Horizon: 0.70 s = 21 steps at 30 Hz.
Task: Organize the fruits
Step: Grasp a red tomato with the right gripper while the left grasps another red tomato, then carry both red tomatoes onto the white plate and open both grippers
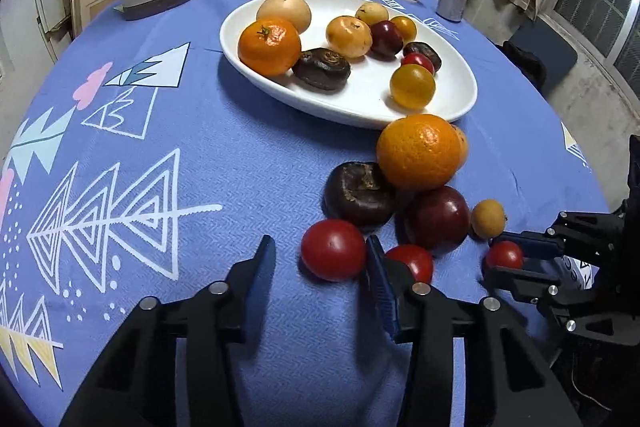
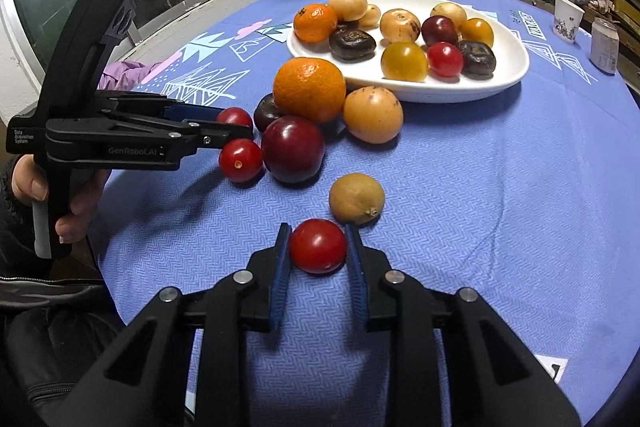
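Here the step in hand is the pick-up of loose fruit from the round worktop under its blue patterned cloth [image 2: 480, 187], with the white oval ceramic dish [image 2: 516, 67] at the far side already carrying a good share: a mandarin, pale yellow loquats, dark water chestnuts, plums and small tomatoes. Just in front of the dish lies the unsorted cluster, led by a large orange [image 2: 310, 89], with a dark red plum [image 2: 293, 149] touching it and a speckled yellow loquat [image 2: 373, 115] just beside. The right gripper [image 2: 318, 247] has its blue pads clamped on a small red cherry tomato [image 2: 318, 246], which sits low over the cloth. The left gripper [image 1: 320, 255] stands with its jaws around another red cherry tomato [image 1: 333, 250]; the right pad looks against it, the left pad apart, so no grip is made there. A small tan loquat [image 2: 357, 199] lies just beyond the right gripper. The next move, as I judge it, calls for a lift clear of neighbours, then a carry to a bare patch of the dish.
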Available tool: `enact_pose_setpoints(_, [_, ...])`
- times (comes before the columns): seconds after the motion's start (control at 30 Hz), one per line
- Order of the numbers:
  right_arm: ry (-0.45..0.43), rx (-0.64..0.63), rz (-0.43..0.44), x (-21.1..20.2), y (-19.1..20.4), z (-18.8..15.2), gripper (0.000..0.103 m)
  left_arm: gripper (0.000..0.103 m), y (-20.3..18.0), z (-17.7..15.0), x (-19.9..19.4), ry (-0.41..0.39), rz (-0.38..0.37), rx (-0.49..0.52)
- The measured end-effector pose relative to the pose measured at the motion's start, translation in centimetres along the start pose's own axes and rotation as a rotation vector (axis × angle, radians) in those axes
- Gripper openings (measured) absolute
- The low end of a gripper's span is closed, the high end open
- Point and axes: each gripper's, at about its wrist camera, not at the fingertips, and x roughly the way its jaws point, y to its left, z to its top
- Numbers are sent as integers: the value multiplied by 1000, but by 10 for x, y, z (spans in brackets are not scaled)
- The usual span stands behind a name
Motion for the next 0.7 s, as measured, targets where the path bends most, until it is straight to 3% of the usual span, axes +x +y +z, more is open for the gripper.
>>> enact_pose_setpoints(0.07, [0, 1, -1, 0, 0, 1, 27, 31, 1, 2, 1, -3, 19, 0])
enact_pose_setpoints(0.43, [-22, 27, -14, -12, -7, 4, 26, 30, 1, 2, -9, -13, 13, -9])
enact_pose_setpoints(0.7, [16, -18, -30, -2, 2, 0, 26, 31, 3, 0, -9, -4, 12, -22])
